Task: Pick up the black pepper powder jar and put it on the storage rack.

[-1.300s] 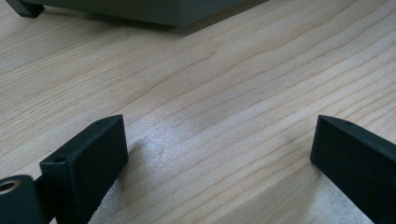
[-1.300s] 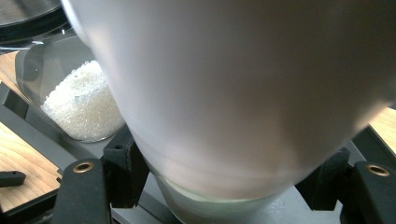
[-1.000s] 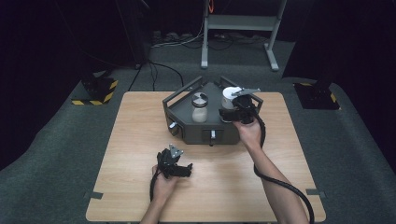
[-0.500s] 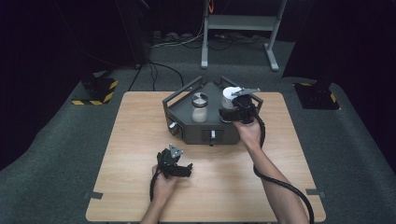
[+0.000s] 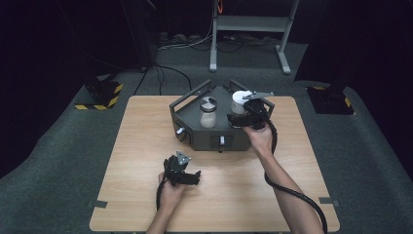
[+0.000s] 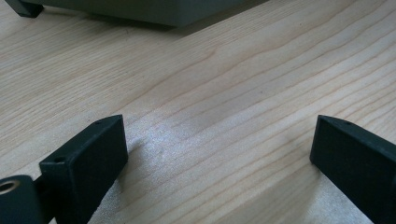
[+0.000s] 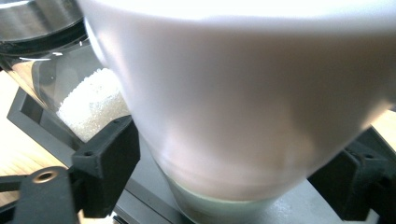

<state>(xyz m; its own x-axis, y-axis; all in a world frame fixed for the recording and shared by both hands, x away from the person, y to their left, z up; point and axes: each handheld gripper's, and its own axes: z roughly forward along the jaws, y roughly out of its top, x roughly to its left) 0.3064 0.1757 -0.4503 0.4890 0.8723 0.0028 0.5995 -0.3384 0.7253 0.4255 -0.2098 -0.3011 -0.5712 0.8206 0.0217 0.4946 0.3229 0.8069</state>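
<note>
Nearest the person, the left gripper [image 5: 181,169] lies low on the pale wooden worktop [image 5: 131,146], its jaws spread wide with nothing but bare wood grain between them; in the left gripper view the dark base of the grey angular tray [image 6: 140,11] crosses the top edge, well apart from the jaws. Farther out, the right gripper [image 5: 248,117] reaches over the tray's right side [image 5: 195,139]. In the right gripper view the white tapered plastic cup [image 7: 243,93] stands between the spread jaws, one jaw on either side; whether they press its wall is hard to judge, since the cup is blurred and its rim is cut off at the top. Behind it, at the left, stands the clear glass jar with white granules [image 7: 88,102], its lid partly cropped.
</note>
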